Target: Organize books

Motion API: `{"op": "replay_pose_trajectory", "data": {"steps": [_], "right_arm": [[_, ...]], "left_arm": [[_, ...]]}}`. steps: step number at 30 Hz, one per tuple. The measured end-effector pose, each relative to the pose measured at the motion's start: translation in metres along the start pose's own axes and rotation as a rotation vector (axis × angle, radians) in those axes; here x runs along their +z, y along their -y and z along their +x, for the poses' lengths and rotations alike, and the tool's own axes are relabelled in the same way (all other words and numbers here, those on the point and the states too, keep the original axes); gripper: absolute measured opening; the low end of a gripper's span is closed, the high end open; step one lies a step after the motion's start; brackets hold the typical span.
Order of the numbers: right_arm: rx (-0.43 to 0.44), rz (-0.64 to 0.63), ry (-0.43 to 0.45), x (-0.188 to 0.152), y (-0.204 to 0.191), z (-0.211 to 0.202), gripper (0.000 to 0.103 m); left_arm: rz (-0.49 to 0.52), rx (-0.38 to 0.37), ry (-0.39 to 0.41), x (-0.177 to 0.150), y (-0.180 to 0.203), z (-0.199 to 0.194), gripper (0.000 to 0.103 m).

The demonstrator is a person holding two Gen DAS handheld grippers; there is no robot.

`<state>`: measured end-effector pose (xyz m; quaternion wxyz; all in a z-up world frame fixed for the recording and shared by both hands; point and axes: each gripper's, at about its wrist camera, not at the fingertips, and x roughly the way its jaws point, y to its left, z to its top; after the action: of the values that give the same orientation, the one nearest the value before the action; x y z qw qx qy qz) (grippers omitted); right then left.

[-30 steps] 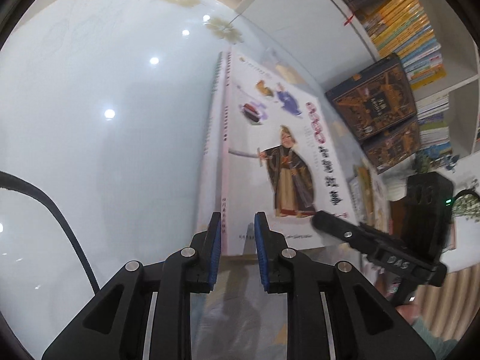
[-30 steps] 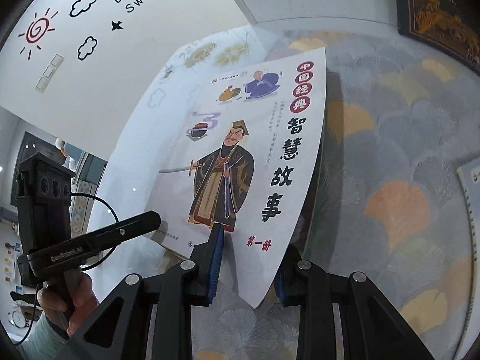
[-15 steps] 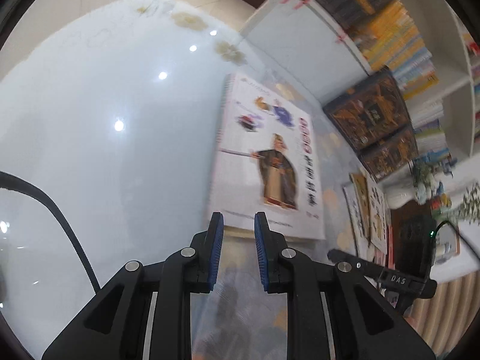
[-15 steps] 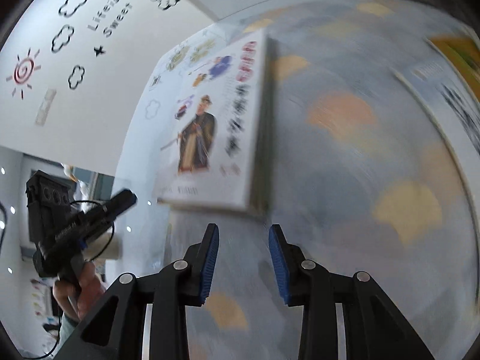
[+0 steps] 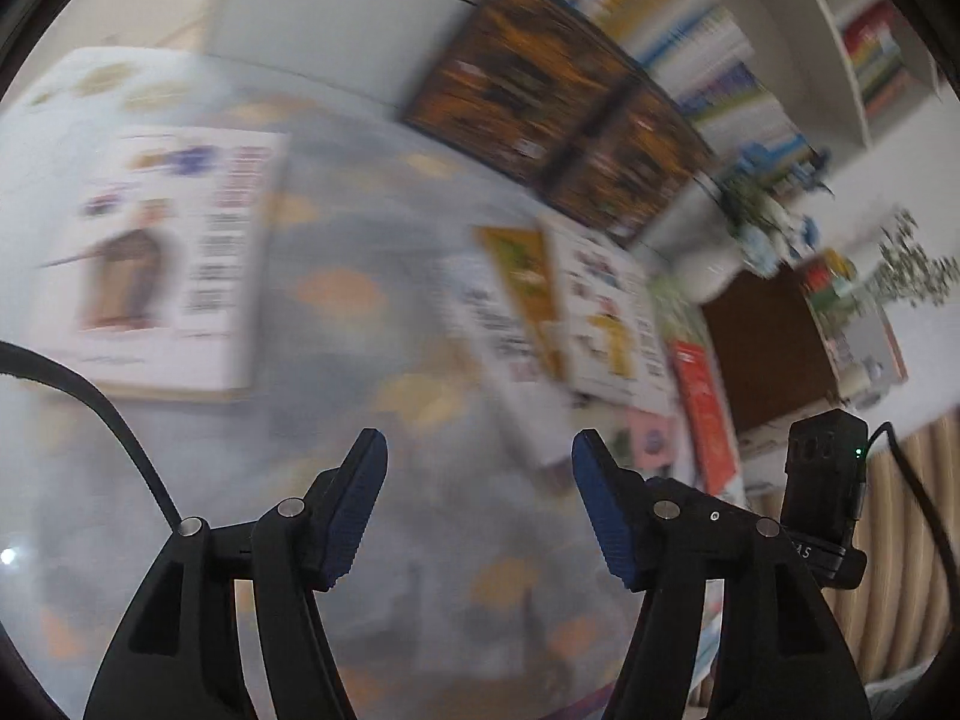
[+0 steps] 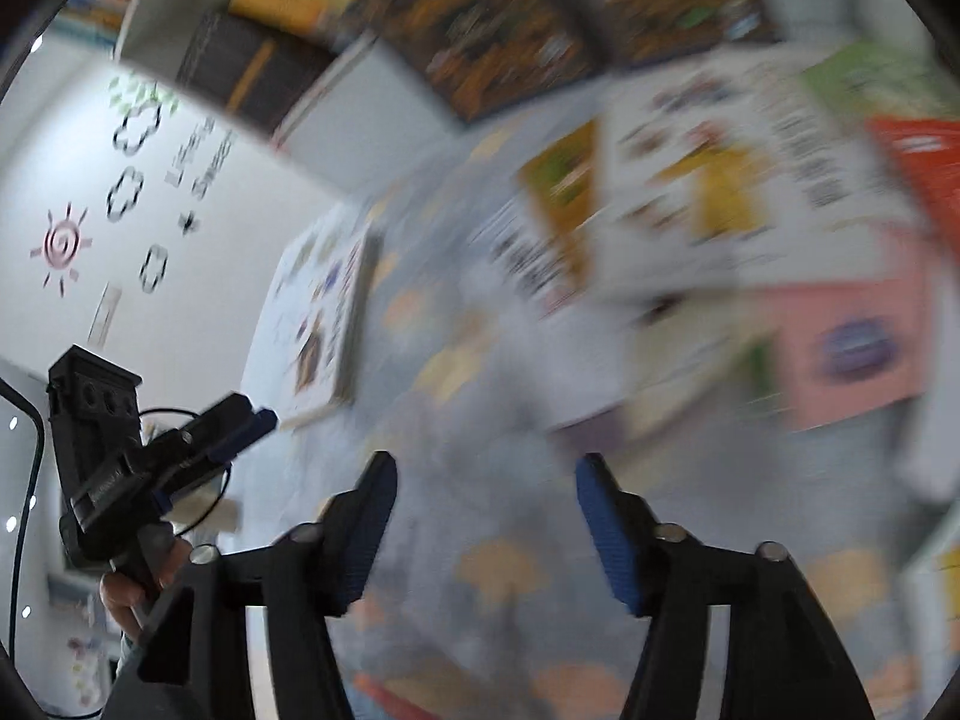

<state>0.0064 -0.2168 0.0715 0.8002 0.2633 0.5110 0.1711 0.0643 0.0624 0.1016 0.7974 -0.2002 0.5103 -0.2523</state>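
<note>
Both tools are empty-jawed. At the bottom middle of the left wrist view, the left gripper (image 5: 480,468), black with ribbed blue pads, stands with its jaws well apart; they have just been opening, with only the pale grey cloth with orange fan shapes (image 5: 354,294) showing between them. In the same low spot of its own view the right gripper (image 6: 486,480) has likewise just been opening and grips nothing.

At the left of the left wrist view, the white picture book with a robed figure on its cover (image 5: 162,252) lies flat on the cloth, clear of both tools. Right of centre, a loose spread of overlapping books (image 5: 576,312) in white, yellow, red and pink lies blurred. Dark brown boxed volumes (image 5: 564,120) lean at a white bookshelf (image 5: 840,60) packed with colourful spines along the top.

At the lower left of the right wrist view, a hand (image 6: 138,582) holds the other tool's handle.
</note>
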Motion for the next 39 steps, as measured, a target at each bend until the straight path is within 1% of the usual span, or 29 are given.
{"op": "replay_pose_trajectory", "data": {"steps": [4, 5, 7, 9, 11, 12, 13, 14, 16, 17, 18, 22, 24, 26, 29, 31, 33, 35, 37, 39], "right_arm": [[-0.065, 0.045, 0.063, 0.016, 0.047, -0.038, 0.061], [-0.08, 0.049, 0.077, 0.02, 0.054, -0.043, 0.061], [-0.126, 0.052, 0.111, 0.033, 0.068, -0.056, 0.061], [-0.169, 0.052, 0.124, 0.047, 0.082, -0.057, 0.061], [-0.198, 0.057, 0.133, 0.063, 0.097, -0.055, 0.06], [-0.201, 0.056, 0.136, 0.067, 0.098, -0.052, 0.055], [-0.206, 0.052, 0.134, 0.074, 0.101, -0.047, 0.047], [-0.212, 0.049, 0.13, 0.081, 0.098, -0.039, 0.045], [-0.243, 0.034, 0.13, 0.092, 0.102, -0.027, 0.045], [-0.265, 0.03, 0.124, 0.097, 0.104, -0.02, 0.044], [-0.273, 0.032, 0.12, 0.101, 0.11, -0.017, 0.044], [-0.317, 0.049, 0.122, 0.114, 0.122, -0.002, 0.044], [-0.349, 0.047, 0.126, 0.118, 0.125, 0.003, 0.044], [-0.345, 0.058, 0.116, 0.12, 0.129, 0.008, 0.044], [-0.303, 0.072, 0.072, 0.119, 0.131, 0.021, 0.045], [-0.341, 0.031, 0.075, 0.115, 0.122, 0.022, 0.045], [-0.349, 0.021, 0.062, 0.109, 0.119, 0.022, 0.045], [-0.335, 0.025, 0.038, 0.1, 0.117, 0.02, 0.045], [-0.318, 0.006, 0.013, 0.082, 0.109, 0.015, 0.045], [-0.304, -0.024, -0.019, 0.062, 0.102, 0.011, 0.045]], "left_arm": [[0.055, -0.05, -0.045, 0.01, 0.053, 0.048, 0.062], [0.065, -0.051, -0.055, 0.012, 0.063, 0.058, 0.062], [0.085, -0.028, -0.069, 0.018, 0.083, 0.078, 0.062], [0.101, 0.003, -0.081, 0.029, 0.095, 0.095, 0.062], [0.109, 0.017, -0.078, 0.038, 0.101, 0.109, 0.062], [0.11, 0.025, -0.076, 0.044, 0.102, 0.116, 0.062], [0.112, 0.03, -0.075, 0.05, 0.102, 0.124, 0.062], [0.114, 0.037, -0.075, 0.055, 0.102, 0.132, 0.06], [0.114, 0.076, -0.072, 0.069, 0.099, 0.153, 0.06], [0.11, 0.082, -0.076, 0.073, 0.097, 0.161, 0.059], [0.103, 0.082, -0.083, 0.078, 0.095, 0.169, 0.057], [0.098, 0.075, -0.105, 0.088, 0.09, 0.191, 0.057], [0.107, 0.056, -0.13, 0.086, 0.091, 0.201, 0.057], [0.114, 0.045, -0.165, 0.081, 0.092, 0.212, 0.056], [0.154, 0.053, -0.158, 0.075, 0.097, 0.212, 0.057], [0.158, 0.058, -0.159, 0.071, 0.098, 0.207, 0.057], [0.146, 0.057, -0.16, 0.065, 0.096, 0.201, 0.057], [0.116, 0.048, -0.159, 0.052, 0.091, 0.187, 0.057], [0.1, 0.04, -0.16, 0.036, 0.086, 0.171, 0.057], [0.075, 0.043, -0.167, 0.013, 0.081, 0.151, 0.057]]}}
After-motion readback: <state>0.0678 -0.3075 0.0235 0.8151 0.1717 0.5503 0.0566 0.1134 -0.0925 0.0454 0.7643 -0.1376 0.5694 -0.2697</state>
